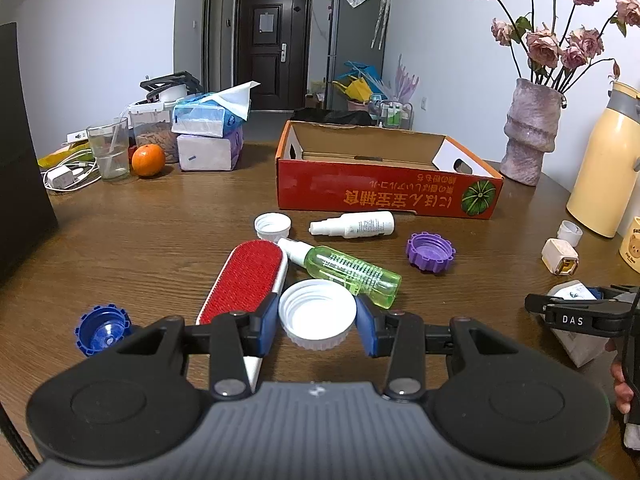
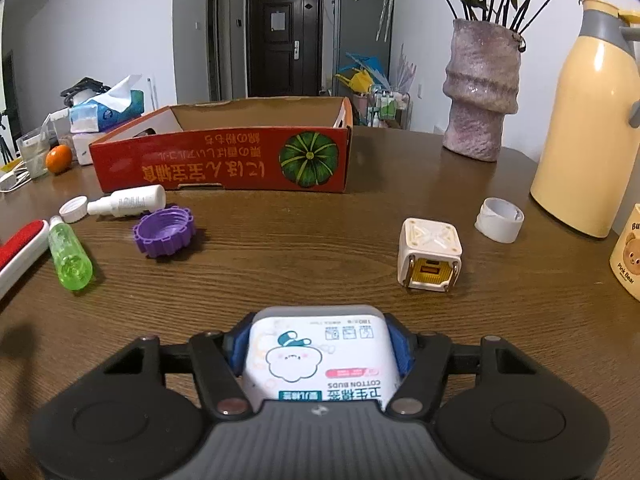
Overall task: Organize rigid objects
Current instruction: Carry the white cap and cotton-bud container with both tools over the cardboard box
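My left gripper (image 1: 317, 322) is shut on a wide white lid (image 1: 316, 308), its blue pads against both sides, low over the table. My right gripper (image 2: 318, 344) is shut on a white cotton buds box (image 2: 316, 360). Ahead lie a red lint brush (image 1: 244, 280), a green spray bottle (image 1: 352, 274), a white spray bottle (image 1: 354, 225), a small white cap (image 1: 273, 226), a purple lid (image 2: 164, 232) and a blue lid (image 1: 102, 330). A white cube plug (image 2: 428, 258) and a white ring cap (image 2: 499, 220) sit to the right. Behind them stands an open red cardboard box (image 2: 224, 164).
A purple vase (image 2: 480, 96) with dried roses and a yellow thermos (image 2: 584, 128) stand at the back right, with a bear cup (image 2: 628, 256) at the right edge. Tissue packs (image 1: 208, 136), an orange (image 1: 148, 160) and a glass (image 1: 109, 148) crowd the back left.
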Demonstrator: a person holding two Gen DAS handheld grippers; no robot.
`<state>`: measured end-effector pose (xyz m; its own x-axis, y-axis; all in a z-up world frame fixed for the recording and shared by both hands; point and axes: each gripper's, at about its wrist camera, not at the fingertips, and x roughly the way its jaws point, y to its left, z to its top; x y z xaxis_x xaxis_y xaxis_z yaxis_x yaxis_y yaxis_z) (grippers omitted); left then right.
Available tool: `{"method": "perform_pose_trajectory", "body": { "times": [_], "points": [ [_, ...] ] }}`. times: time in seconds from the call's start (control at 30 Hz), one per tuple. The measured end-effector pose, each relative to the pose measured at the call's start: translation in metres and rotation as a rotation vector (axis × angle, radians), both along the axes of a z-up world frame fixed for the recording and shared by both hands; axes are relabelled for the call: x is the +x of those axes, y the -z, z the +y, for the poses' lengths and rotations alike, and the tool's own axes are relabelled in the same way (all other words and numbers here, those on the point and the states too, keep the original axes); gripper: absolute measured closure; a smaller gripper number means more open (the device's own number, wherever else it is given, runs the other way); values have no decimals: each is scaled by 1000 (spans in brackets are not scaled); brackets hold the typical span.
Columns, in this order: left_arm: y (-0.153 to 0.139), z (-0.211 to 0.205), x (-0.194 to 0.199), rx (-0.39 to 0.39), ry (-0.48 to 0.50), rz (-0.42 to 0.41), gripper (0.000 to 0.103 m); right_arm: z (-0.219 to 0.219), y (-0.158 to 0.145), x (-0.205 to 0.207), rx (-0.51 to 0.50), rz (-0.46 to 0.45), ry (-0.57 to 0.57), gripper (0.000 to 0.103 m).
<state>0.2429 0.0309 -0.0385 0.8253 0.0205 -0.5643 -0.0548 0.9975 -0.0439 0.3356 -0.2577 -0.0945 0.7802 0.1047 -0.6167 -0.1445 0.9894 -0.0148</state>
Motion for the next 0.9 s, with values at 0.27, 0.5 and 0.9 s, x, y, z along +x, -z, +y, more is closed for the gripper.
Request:
{"method": "perform_pose_trajectory", "body": {
  "times": [0.27, 0.5, 0.9],
  "points": [
    [-9, 1, 3, -2, -8, -20, 62, 4, -12, -8, 12, -62, -11, 40],
    [-22, -2, 8, 4, -4, -51, 62, 11, -27, -13, 24, -110, -28, 40],
    [-43, -6, 25, 12, -2, -84, 62, 28, -54, -11, 55, -186, -55, 40]
  ]
}}
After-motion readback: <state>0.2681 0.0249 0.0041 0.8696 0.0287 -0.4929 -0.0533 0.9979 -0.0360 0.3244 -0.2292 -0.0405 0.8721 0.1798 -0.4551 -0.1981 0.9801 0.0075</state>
